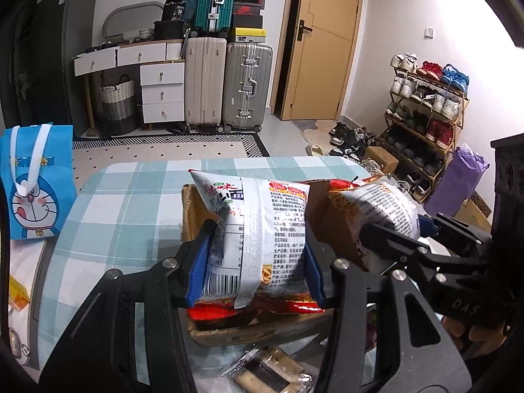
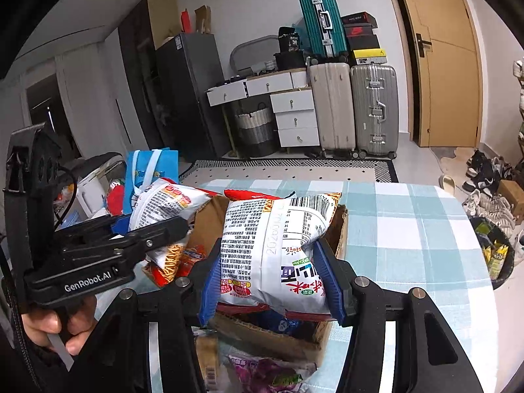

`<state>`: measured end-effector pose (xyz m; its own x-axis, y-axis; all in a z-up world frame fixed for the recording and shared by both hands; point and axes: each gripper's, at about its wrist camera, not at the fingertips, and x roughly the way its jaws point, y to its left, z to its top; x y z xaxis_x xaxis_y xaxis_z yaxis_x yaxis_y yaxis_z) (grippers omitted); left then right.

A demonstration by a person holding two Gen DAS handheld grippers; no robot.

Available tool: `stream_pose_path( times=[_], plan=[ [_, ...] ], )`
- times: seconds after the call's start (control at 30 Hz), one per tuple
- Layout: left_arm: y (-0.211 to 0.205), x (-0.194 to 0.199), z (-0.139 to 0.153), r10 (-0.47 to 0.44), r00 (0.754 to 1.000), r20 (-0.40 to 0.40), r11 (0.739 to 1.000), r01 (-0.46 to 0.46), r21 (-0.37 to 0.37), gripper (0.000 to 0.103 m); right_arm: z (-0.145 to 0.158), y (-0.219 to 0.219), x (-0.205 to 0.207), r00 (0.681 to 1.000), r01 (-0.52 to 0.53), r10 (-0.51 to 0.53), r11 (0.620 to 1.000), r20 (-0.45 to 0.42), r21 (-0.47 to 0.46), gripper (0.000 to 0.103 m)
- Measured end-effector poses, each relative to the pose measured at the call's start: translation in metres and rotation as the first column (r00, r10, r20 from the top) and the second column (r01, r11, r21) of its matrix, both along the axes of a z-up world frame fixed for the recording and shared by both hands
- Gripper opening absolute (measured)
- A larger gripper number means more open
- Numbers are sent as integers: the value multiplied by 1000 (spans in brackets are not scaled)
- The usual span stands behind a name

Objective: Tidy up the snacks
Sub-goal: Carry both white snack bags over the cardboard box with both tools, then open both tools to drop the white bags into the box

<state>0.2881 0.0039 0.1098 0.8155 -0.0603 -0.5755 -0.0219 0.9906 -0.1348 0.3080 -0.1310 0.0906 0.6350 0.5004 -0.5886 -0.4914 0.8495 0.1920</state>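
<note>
Checked cloth covers the worktop (image 1: 131,196), and behind it I see suitcases, a drawer unit and a door. Near my edge of it stands an open cardboard box (image 2: 340,229), and both packets I carry hang right over its mouth.

My left hand-held gripper (image 1: 255,262) is pinching a noodle packet (image 1: 262,229) across its short width, blue pads (image 1: 196,268) pressed into both sides, so the packet's long axis runs away from me, along the fingers. My right hand-held gripper (image 2: 271,281) pinches a second packet (image 2: 278,245) the same way, barcode end farthest out.

From the left view the right packet (image 1: 376,209) sits just beside mine, over the box's right part; from the right view the left packet (image 2: 163,209) hangs over the left part. Neither hand is clearly nearer; both are above the opening, pointing downward.

I judge the next move is a short lowering, then release. Side by side they may crowd each other and the snacks already inside.
</note>
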Motion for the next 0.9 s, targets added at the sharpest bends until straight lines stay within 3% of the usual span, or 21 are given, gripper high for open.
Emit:
stream_pose_path(
  times=[0.23,0.7,0.8,0.83,0.9],
  plan=[
    [-8,16,-15,-5,1000,-6,999,5,51,47,-14,1,11,1000,11,-11,1000,-17,2,54],
    [-15,33,-36,17,999,-37,998,-14,63,47,-23,8,17,999,39,-39,999,-3,-16,55],
    [-11,29,-34,32,999,-16,998,-31,55,48,-19,5,11,999,19,-19,1000,27,10,59],
    [-10,26,-32,40,999,-5,998,-39,58,50,-16,4,6,999,9,-9,1000,46,9,66],
    [-8,19,-27,41,999,3,998,-41,56,65,-10,1,-3,997,1,-1,1000,73,-3,83]
  ],
)
